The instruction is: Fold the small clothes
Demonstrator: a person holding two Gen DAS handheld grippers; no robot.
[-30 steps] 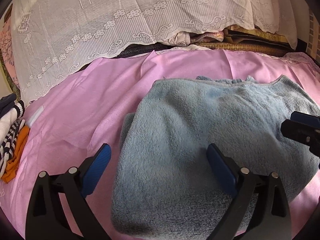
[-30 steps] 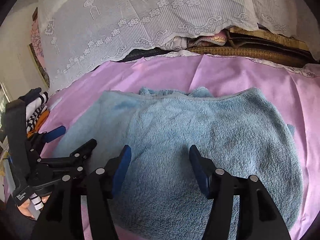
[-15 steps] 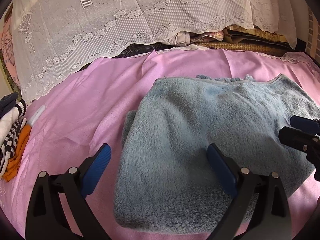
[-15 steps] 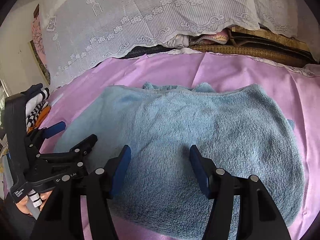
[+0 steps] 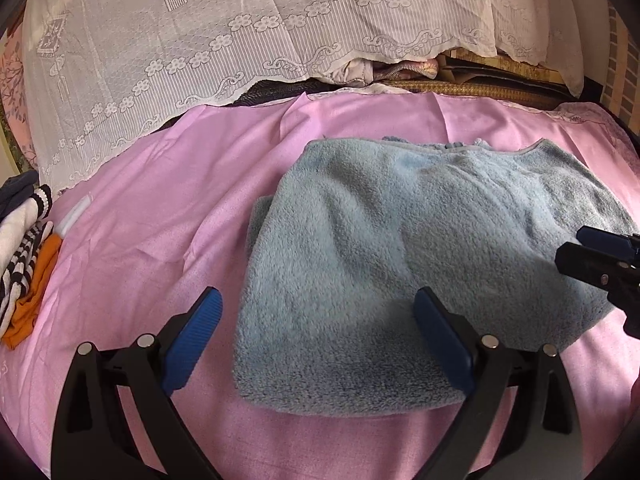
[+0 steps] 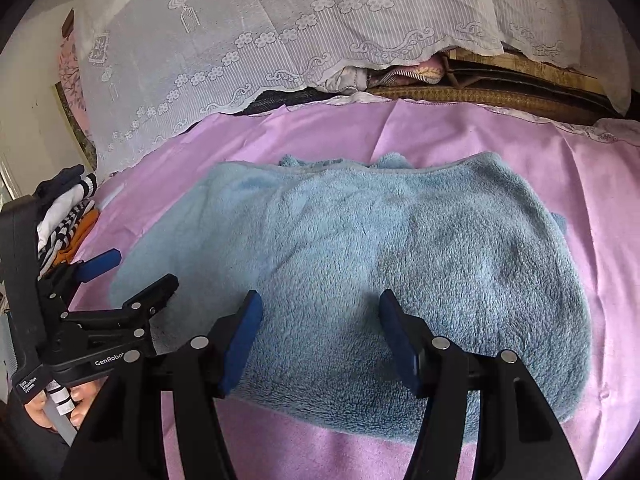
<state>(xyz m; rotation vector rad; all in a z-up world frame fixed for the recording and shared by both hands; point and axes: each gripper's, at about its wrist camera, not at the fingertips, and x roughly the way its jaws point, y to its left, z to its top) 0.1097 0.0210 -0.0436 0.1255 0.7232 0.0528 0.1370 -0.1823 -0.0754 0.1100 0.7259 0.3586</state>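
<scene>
A fluffy light-blue garment lies folded flat on the pink sheet; it also shows in the right wrist view. My left gripper is open and empty, just above the garment's near left corner. My right gripper is open and empty above the garment's near edge. The right gripper's fingers show at the right edge of the left wrist view. The left gripper shows at the left of the right wrist view, held in a hand.
A pile of striped, white and orange clothes lies at the left edge of the sheet, also seen in the right wrist view. A white lace cloth covers stacked bedding at the back.
Both grippers have drawn back toward me, away from the garment. More pink sheet shows in front of the garment's near edge. The garment has stayed put.
</scene>
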